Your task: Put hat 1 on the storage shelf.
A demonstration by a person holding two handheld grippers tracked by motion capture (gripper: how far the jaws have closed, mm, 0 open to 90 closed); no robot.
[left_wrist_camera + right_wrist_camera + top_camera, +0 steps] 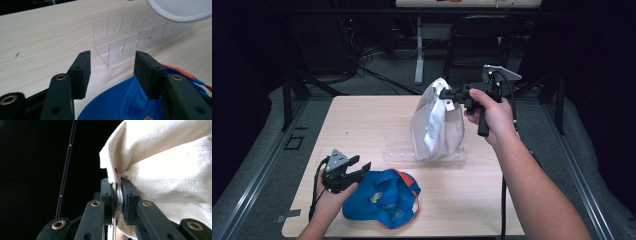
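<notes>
At centre of the high view, on the worktop (362,125): one cream cap (437,120), hanging crown-down over a clear slotted rack (402,150), its long axis near upright. The right gripper (449,93), upper right of centre, has its jaws clamped tight on the cap's top edge; a small tag dangles just below the grip.

At lower left of the same view: one blue cap (382,197) with orange trim, lying flat near the front edge. The left gripper (362,166) hangs just above its left side, jaws spread wide with nothing between them.

Governing relation: the cream cap sits directly above the rack, so lowering it into a slot looks like the move in hand. The right hand is the nearer one; the left stands well apart, beside the blue cap.

Left gripper view: the rack's (130,40) two rows of slots, the cream brim (180,10) at upper right overhanging it, and blue cloth (120,105) below the open pads (81,72).

Right gripper view: cream fabric (170,170) and a metal strip pinched between the pads (128,200).
</notes>
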